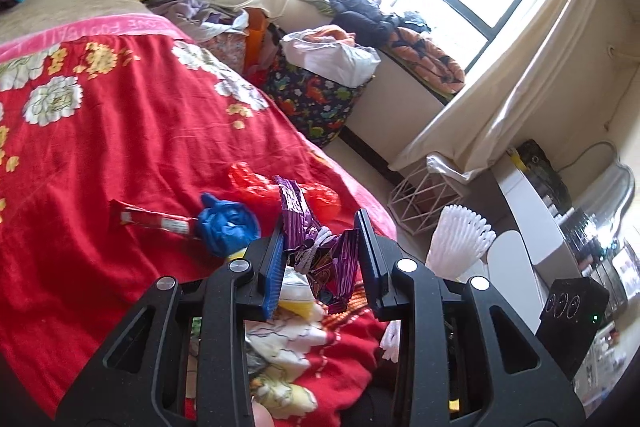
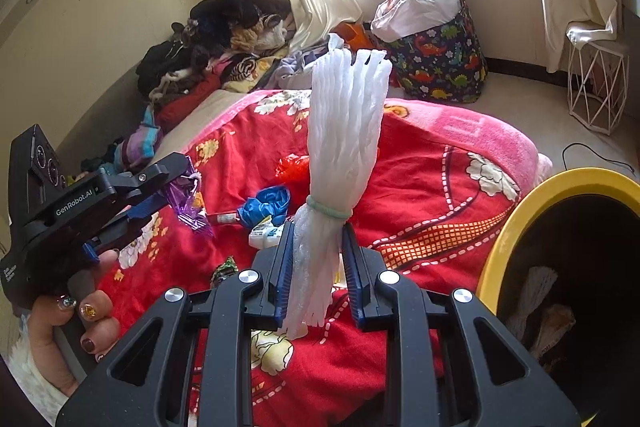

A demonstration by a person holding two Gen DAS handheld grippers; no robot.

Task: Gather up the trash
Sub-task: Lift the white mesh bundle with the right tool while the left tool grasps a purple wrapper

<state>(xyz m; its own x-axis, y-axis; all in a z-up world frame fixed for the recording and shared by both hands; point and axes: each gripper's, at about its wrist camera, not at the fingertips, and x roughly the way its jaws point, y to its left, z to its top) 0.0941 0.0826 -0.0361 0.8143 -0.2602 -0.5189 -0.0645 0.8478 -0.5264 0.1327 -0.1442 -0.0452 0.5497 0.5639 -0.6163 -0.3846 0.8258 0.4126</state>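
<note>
My left gripper (image 1: 320, 251) is shut on a crumpled purple wrapper (image 1: 316, 247) and holds it above the red floral blanket (image 1: 120, 131). It also shows in the right wrist view (image 2: 176, 187) with the purple wrapper (image 2: 188, 203). My right gripper (image 2: 316, 263) is shut on a white foam net bundle (image 2: 344, 139) tied with a green band, held upright beside the yellow-rimmed trash bin (image 2: 520, 223). On the blanket lie a blue glove (image 1: 228, 223), a red wrapper stick (image 1: 152, 219), a red plastic bag (image 1: 256, 183) and a small white packet (image 2: 266, 237).
A dinosaur-print basket (image 1: 316, 103) with a white bag stands by the window wall. A white wire stool (image 2: 596, 87) stands on the floor at right. Clothes are piled at the bed's far end (image 2: 224, 39). A white desk (image 1: 532, 227) is at right.
</note>
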